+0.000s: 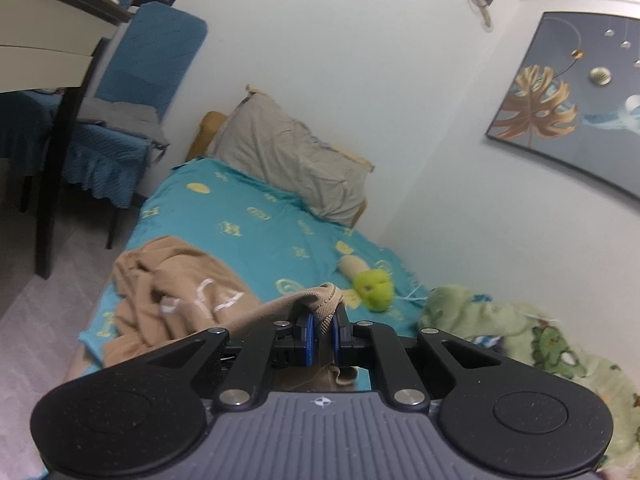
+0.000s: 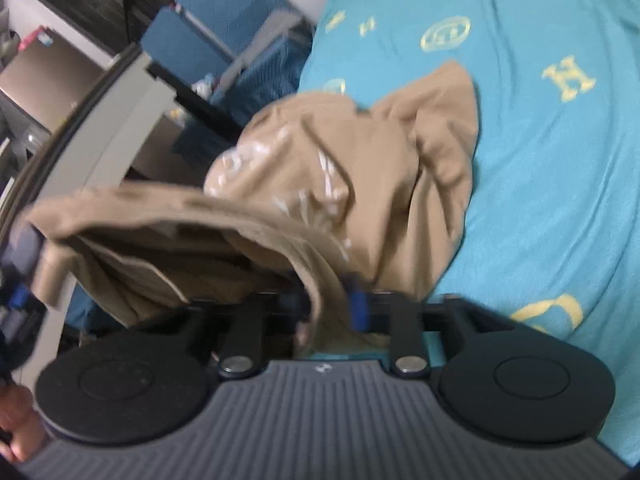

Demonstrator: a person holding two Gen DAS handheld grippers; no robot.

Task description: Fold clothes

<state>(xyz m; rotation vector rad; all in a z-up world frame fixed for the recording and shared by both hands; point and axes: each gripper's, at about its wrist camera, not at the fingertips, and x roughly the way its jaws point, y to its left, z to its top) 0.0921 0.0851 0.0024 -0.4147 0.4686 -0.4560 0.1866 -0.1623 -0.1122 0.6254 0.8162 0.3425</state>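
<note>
A tan sweatshirt (image 1: 180,292) with white print lies crumpled on the teal bedsheet (image 1: 260,236) near the bed's left edge. My left gripper (image 1: 322,334) is shut on a ribbed edge of the sweatshirt and holds it above the bed. In the right wrist view the sweatshirt (image 2: 360,168) hangs stretched between both grippers. My right gripper (image 2: 332,304) is shut on another part of its hem. The left gripper shows at the far left of that view (image 2: 20,280), holding the other end.
A grey pillow (image 1: 296,156) lies at the bed's head by the white wall. A green and beige plush toy (image 1: 368,280) lies on the sheet. A green blanket (image 1: 520,332) lies at right. A blue-covered chair (image 1: 132,120) and dark table (image 1: 52,40) stand left.
</note>
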